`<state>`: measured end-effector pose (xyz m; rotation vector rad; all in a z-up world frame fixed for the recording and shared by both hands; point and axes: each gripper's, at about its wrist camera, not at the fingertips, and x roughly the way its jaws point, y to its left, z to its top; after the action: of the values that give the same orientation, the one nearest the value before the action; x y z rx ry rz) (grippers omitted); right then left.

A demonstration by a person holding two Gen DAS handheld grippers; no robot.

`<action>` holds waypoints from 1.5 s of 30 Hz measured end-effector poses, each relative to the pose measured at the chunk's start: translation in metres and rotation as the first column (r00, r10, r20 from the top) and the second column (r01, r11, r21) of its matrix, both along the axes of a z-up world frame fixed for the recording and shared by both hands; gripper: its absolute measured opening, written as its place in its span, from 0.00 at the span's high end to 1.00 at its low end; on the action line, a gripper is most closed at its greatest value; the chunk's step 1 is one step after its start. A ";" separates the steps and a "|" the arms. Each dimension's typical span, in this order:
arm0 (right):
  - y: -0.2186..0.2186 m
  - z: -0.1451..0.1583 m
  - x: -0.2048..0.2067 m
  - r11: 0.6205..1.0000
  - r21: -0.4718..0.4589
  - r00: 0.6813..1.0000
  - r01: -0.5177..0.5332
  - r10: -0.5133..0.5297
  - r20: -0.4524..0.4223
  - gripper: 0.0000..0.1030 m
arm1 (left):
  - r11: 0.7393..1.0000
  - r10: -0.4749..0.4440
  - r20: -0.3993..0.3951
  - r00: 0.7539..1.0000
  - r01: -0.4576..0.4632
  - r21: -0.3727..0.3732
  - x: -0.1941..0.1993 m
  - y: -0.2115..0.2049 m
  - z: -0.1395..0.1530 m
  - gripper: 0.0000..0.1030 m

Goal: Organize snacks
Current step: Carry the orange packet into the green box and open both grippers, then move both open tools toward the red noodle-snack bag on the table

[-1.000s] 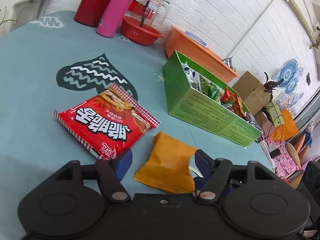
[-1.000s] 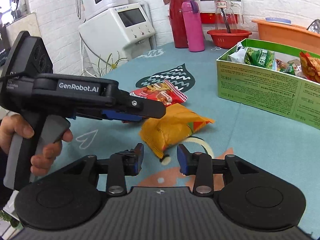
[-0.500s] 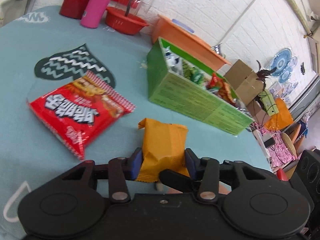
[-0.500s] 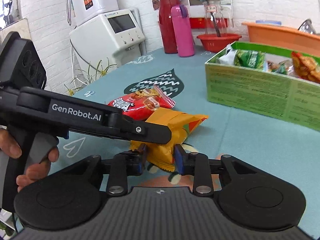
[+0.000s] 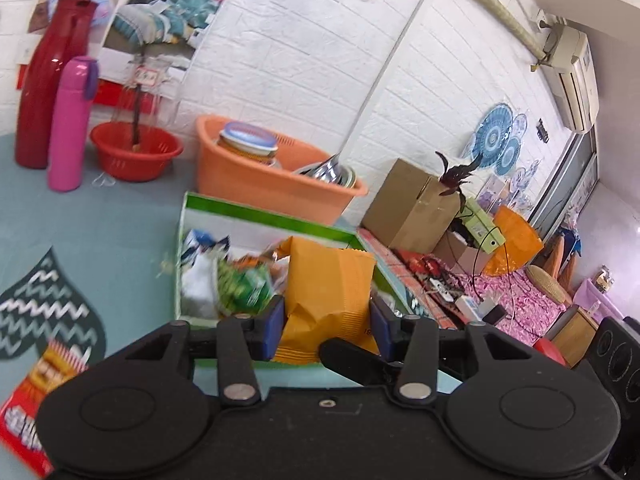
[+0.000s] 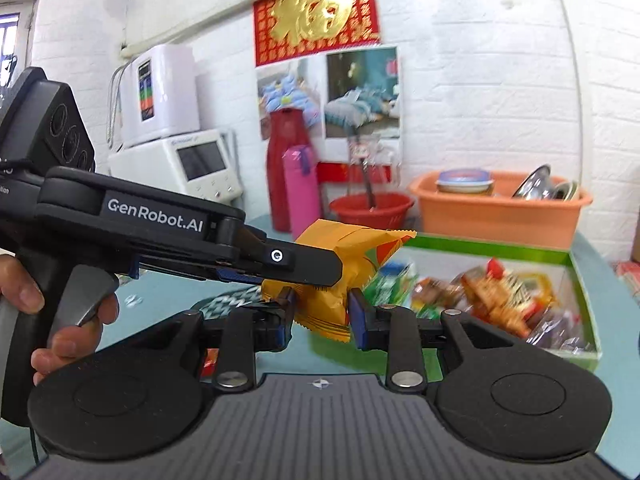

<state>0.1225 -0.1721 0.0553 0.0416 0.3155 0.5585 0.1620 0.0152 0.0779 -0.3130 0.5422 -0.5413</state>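
Left gripper point(image 5: 327, 330): left wrist view; both blue pads press the sides of the orange snack packet point(image 5: 328, 288), jaws part closed on it.
Orange snack packet: held upright in the air, in front of the green box point(image 5: 256, 214), its top edge crimped; no print readable on this side.
Green box: open-topped on the teal tablecloth point(image 5: 100, 216), holding blurred green, white and blue packets.
Red noodle packet point(image 5: 28, 416): flat on the cloth at lower left, white Korean lettering, too blurred to read.
Behind the box: orange basin point(image 5: 256, 178), red bowl point(image 5: 134, 156), pink bottle point(image 5: 70, 120), red flask point(image 5: 44, 80).

Right gripper point(image 6: 321, 319): right wrist view; pads pinch the lower end of the same orange snack packet point(image 6: 344, 264).
Left gripper, side view point(image 6: 224, 258): black body printed "GenRobot.AI", its finger lying across the packet; a hand point(image 6: 60, 320) wraps the grip.
Green box point(image 6: 492, 250): just beyond the packet, full of mixed snacks.
Wall: red poster point(image 6: 316, 12) with one large gold Chinese character.
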 end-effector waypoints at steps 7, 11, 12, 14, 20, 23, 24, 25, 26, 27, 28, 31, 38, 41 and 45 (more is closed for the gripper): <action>-0.017 0.004 0.044 0.999 -0.002 0.999 0.043 -0.043 0.023 0.50 | 1.000 -0.031 0.009 0.999 0.031 -0.002 0.052 -0.014 -0.003 0.30; -0.022 -0.003 0.067 0.999 -0.015 0.999 0.051 -0.051 0.017 0.50 | 1.000 -0.029 -0.007 1.000 0.029 -0.001 0.079 -0.017 -0.011 0.30; -0.023 -0.004 0.073 0.998 -0.020 0.999 0.053 -0.052 0.016 0.50 | 1.000 -0.029 -0.014 0.999 0.029 -0.008 0.086 -0.017 -0.014 0.30; -0.023 -0.008 0.082 0.998 -0.026 0.998 0.055 -0.055 0.021 0.50 | 0.999 -0.026 -0.029 0.999 0.026 -0.021 0.097 -0.017 -0.018 0.30; -0.010 -0.030 0.101 0.988 -0.128 0.995 0.091 -0.086 0.044 0.29 | 0.998 0.015 -0.074 0.997 -0.010 0.069 0.113 -0.021 -0.037 0.00; -0.005 -0.037 0.091 0.970 -0.215 0.991 0.114 -0.096 0.096 0.00 | 0.998 0.029 -0.055 0.998 -0.025 0.064 0.099 -0.013 -0.038 0.00; -0.005 -0.037 0.086 0.969 -0.218 0.990 0.117 -0.095 0.107 0.00 | 0.998 0.024 -0.050 0.998 -0.021 0.066 0.094 -0.011 -0.036 0.00; -0.007 -0.036 0.081 0.970 -0.214 0.990 0.117 -0.096 0.105 0.00 | 0.998 0.022 -0.045 0.999 -0.019 0.066 0.088 -0.009 -0.033 0.00; -0.009 -0.033 0.076 0.973 -0.202 0.991 0.115 -0.097 0.096 0.00 | 0.998 0.019 -0.039 0.999 -0.017 0.063 0.081 -0.005 -0.030 0.00; -0.012 -0.030 0.071 0.976 -0.186 0.991 0.112 -0.097 0.089 0.00 | 0.998 0.016 -0.036 0.999 -0.014 0.059 0.073 -0.003 -0.026 0.00; -0.014 -0.025 0.064 0.979 -0.170 0.992 0.108 -0.095 0.084 0.00 | 0.998 0.013 -0.035 0.999 -0.011 0.060 0.065 0.001 -0.022 0.00; -0.018 -0.009 0.045 0.985 -0.132 0.992 0.110 -0.100 0.078 0.00 | 0.998 0.026 -0.021 0.999 -0.025 0.060 0.039 0.019 -0.011 0.00; -0.020 0.012 0.002 0.996 -0.052 0.997 0.070 -0.071 -0.008 0.00 | 0.974 0.198 -0.033 0.980 -0.193 0.118 0.003 0.085 -0.022 0.00; -0.013 0.007 -0.014 0.998 -0.038 0.998 0.043 -0.044 -0.038 0.00 | 0.955 0.269 -0.097 0.958 -0.252 0.156 0.004 0.112 -0.046 0.00; -0.002 -0.004 -0.033 1.000 -0.025 0.996 0.006 -0.008 -0.087 0.00 | 0.940 0.326 -0.165 0.931 -0.300 0.163 0.007 0.137 -0.074 0.00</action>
<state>0.0896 -0.1745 0.0513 0.0438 0.4071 0.5464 0.1693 0.1526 0.0035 -0.3168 0.6956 -0.1631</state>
